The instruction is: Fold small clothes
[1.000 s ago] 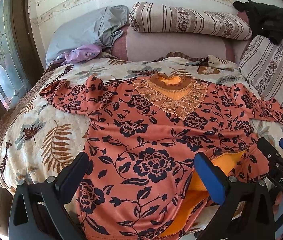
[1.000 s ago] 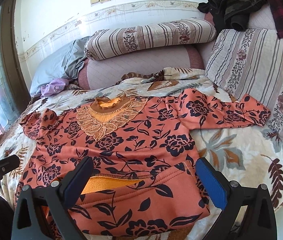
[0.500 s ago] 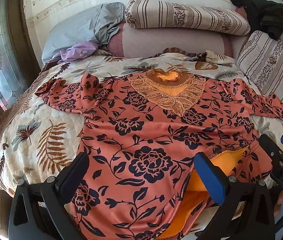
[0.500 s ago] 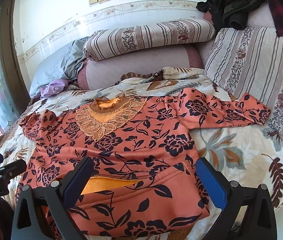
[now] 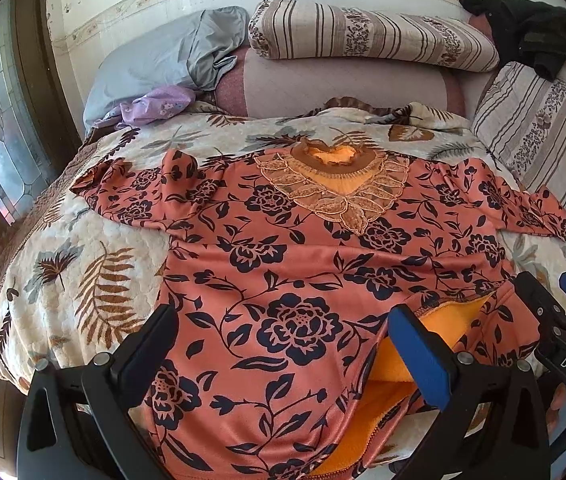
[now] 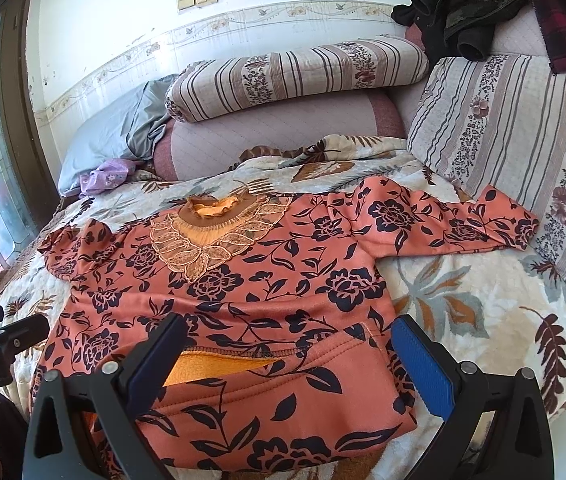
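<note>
- Left gripper: fingers spread wide, nothing between them; it hovers over the near hem of the blouse, on the hem's left half.
- Right gripper: fingers likewise spread, empty, above the hem's right corner, where the front layer is flipped back and shows the orange lining.
- Blouse: one garment, coral with dark flowers, lying face up on the bed cover. Long axis runs away from both grippers, hem nearest, lace neckline farthest.
- Two sleeves, spread sideways: left sleeve bunched and short-looking, right sleeve stretched straight toward the striped cushion.
- Judgement: neither sleeve is folded in yet. The right gripper is nearer the straight sleeve, the left nearer the bunched one.
- Farther back: one striped bolster, one grey pillow, one lilac cloth, dark clothes heaped in the corner.
</note>
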